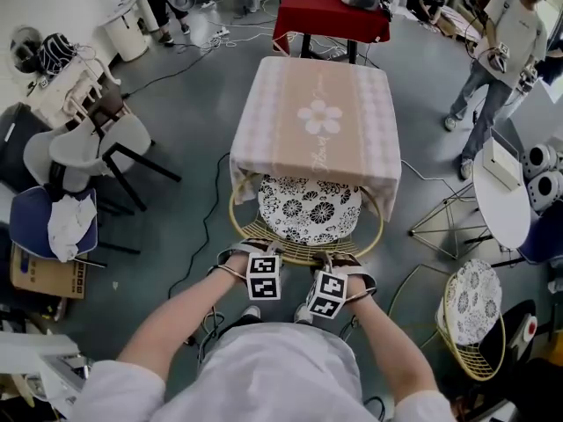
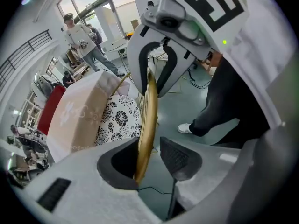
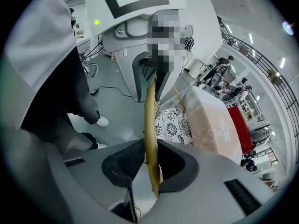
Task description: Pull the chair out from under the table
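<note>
The chair has a gold wire frame and a black-and-white flowered cushion (image 1: 310,207). It stands tucked under the table (image 1: 317,121), which has a pink cloth. Both grippers are side by side at the chair's curved back rim (image 1: 303,255). My left gripper (image 1: 261,253) is open. In the left gripper view the rim (image 2: 148,111) runs between the jaws of this gripper (image 2: 148,155), lying against one pad with a gap to the other. My right gripper (image 1: 332,262) is shut on the rim. In the right gripper view both pads of this gripper (image 3: 150,160) press on the gold bar (image 3: 150,120).
A second wire chair (image 1: 475,319) and a white round table (image 1: 501,205) stand to the right. White chairs (image 1: 97,148), a blue seat (image 1: 40,222) and a cardboard box (image 1: 48,275) crowd the left. A cable (image 1: 207,227) crosses the floor. A red table (image 1: 330,16) and a person (image 1: 501,51) are beyond.
</note>
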Action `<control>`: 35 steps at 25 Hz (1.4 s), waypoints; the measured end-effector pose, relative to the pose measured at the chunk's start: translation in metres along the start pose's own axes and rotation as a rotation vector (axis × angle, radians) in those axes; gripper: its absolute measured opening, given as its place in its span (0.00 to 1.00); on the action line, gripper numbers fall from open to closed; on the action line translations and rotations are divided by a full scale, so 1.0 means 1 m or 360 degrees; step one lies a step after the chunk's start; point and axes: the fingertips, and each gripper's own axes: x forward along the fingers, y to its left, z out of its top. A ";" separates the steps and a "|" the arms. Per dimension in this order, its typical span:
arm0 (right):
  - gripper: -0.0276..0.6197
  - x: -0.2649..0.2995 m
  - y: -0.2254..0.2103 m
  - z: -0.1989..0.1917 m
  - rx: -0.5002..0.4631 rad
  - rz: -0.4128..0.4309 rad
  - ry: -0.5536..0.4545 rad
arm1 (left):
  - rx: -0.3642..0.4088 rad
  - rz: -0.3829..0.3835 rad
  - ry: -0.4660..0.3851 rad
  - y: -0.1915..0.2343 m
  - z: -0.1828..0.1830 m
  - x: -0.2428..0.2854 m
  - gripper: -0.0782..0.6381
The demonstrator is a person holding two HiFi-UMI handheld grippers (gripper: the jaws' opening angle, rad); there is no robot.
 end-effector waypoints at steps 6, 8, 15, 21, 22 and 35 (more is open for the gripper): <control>0.12 0.004 0.004 -0.001 -0.0050 0.0013 -0.0071 | -0.0002 0.0055 0.0028 0.001 0.001 0.001 0.24; 0.12 0.003 0.004 -0.001 -0.0054 0.0033 -0.0087 | -0.0027 0.0045 0.0060 0.003 0.001 0.001 0.22; 0.11 0.007 0.002 -0.001 -0.0085 0.0028 -0.0084 | -0.0081 0.0021 0.0106 0.007 0.001 0.003 0.22; 0.10 0.006 0.006 0.003 -0.0083 0.0025 -0.0028 | -0.0089 0.0047 0.0128 0.003 -0.002 0.002 0.22; 0.10 0.005 0.007 0.003 -0.0078 0.0024 -0.0013 | -0.0081 0.0049 0.0131 0.001 -0.002 0.002 0.22; 0.10 -0.006 0.044 0.011 -0.0031 0.0037 0.0061 | -0.0001 0.0010 0.0090 -0.040 -0.006 -0.007 0.21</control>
